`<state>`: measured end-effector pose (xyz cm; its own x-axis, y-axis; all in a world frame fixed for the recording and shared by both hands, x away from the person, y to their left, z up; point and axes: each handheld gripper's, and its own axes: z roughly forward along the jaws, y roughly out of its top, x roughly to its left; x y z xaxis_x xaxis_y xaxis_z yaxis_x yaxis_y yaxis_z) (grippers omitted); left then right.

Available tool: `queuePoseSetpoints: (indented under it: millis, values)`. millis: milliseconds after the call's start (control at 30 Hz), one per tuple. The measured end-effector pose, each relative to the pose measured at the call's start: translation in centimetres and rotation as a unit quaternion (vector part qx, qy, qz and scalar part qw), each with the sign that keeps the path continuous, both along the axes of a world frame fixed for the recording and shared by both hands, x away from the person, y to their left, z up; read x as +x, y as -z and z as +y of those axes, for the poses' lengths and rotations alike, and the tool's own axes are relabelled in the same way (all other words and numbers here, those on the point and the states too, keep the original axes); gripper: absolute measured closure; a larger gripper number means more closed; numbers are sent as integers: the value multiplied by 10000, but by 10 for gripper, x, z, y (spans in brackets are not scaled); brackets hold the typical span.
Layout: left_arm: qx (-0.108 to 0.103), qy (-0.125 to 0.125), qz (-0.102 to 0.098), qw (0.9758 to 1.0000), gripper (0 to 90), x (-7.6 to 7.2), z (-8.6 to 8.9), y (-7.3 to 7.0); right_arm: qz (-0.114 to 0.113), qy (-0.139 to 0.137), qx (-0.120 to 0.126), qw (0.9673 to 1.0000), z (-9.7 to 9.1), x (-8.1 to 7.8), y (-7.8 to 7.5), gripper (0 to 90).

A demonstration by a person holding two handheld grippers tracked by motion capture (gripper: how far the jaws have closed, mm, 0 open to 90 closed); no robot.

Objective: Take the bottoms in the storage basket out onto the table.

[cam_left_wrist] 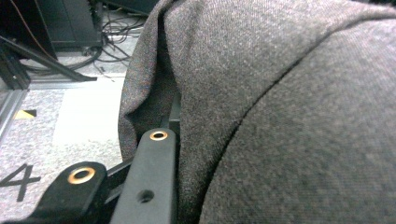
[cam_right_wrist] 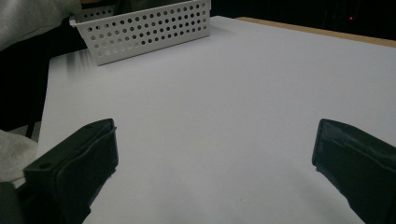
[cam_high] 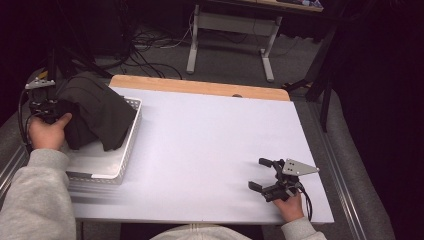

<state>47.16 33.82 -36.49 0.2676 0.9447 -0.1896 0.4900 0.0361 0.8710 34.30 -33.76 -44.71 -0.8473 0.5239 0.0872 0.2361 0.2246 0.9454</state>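
High view shows the left gripper (cam_high: 47, 107) at the far left edge of the counter (cam_high: 210, 145), pressed into a dark grey garment (cam_high: 97, 112) that is heaped in and over a white perforated basket (cam_high: 127, 150). The cloth rises well above the basket's rim and droops over its near wall, so it is neither fully lying inside nor lifted clear. Left gripper view looks along one black jaw buried in a fold of the garment (cam_left_wrist: 280, 116), with the fabric bunched against it; the jaws look clenched on the cloth, though the second jaw is hidden behind the material, so the grip is a judgement from how the fold sits. The right gripper (cam_high: 272, 182) rests low on the near right part of the counter, well apart from the basket, and right gripper view shows its two jaws spread wide with nothing between them and bare white surface ahead, the basket (cam_right_wrist: 144, 30) standing in the far corner. As for progress, the work seems to be at an early or middle stage: the garment is gripped but has not left the basket, nothing lies on the open counter, and the right gripper has yet to take any part.
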Motion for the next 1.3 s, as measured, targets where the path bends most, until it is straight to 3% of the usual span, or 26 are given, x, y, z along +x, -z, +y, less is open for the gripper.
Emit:
queuePoseSetpoints:
  millis: [967, 1300]
  values:
    - [-33, 419, -566, 9975, 724, -26, -9, -48, -5, 5, -4, 10000, 0, 0, 0, 9]
    - [-55, 461, -673, 9966, 724, -35, -10, -60, -6, 2, -5, 10000, 0, 0, 0, 9]
